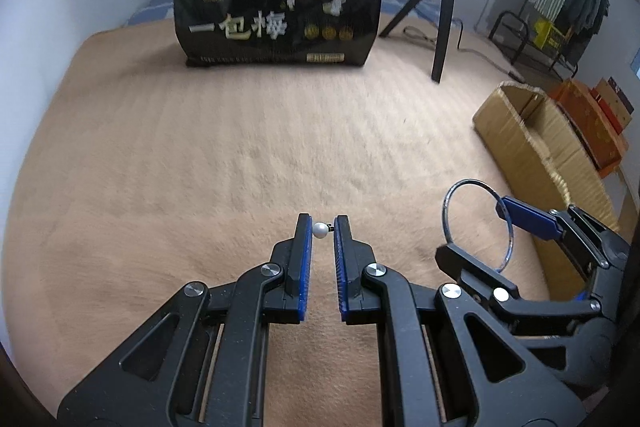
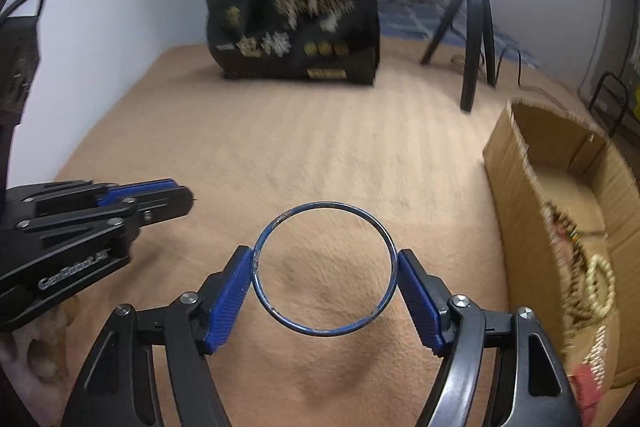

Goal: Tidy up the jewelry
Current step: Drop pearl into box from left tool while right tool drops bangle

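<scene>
My left gripper (image 1: 323,227) is shut on a small pearl earring (image 1: 320,229), held between its blue pads just above the tan blanket. My right gripper (image 2: 324,267) is shut on a thin blue bangle (image 2: 324,269), gripped across its width and held level above the blanket. In the left wrist view the right gripper (image 1: 472,227) and the bangle (image 1: 476,225) show at the right. In the right wrist view the left gripper (image 2: 188,201) shows at the left. An open cardboard box (image 2: 516,163) at the right holds several bead strings and a cream bead bracelet (image 2: 600,285).
A tan fleece blanket (image 1: 260,147) covers the surface. A big black printed bag (image 1: 280,11) stands at the back. A ring light on a black tripod (image 1: 444,27) stands at the back right. Orange boxes (image 1: 592,119) lie beyond the cardboard box (image 1: 532,131).
</scene>
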Available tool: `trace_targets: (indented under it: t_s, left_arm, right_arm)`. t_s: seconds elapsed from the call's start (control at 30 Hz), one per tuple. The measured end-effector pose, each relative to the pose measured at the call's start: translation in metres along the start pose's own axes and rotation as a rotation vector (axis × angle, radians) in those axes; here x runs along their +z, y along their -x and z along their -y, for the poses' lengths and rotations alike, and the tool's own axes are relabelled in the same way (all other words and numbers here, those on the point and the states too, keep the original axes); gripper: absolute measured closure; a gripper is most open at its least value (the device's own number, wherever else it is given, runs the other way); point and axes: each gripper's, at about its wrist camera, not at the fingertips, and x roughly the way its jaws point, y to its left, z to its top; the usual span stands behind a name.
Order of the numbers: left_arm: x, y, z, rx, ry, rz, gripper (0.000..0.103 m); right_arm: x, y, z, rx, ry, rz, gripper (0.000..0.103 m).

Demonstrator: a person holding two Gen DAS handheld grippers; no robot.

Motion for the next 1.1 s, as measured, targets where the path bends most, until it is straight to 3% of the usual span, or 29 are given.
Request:
trace_targets:
  t_s: [0.3,0.53,1.1]
  left_arm:
    - [0.017,0.049,0.028,-0.046,-0.008,0.101,0.094]
    - [0.029,0.071,0.066,-0.101,-0.029,0.148,0.094]
    - [0.036,0.067,0.161,-0.195,-0.079,0.162,0.094]
  right_arm:
    - [0.016,0.055,0.021,-0.014,0.010,0.114,0.029]
    - [0.026,0.085,0.079,-0.058,-0.093,0.168,0.029]
    - [0.044,0.103,0.179,-0.134,-0.178,0.162,0.029]
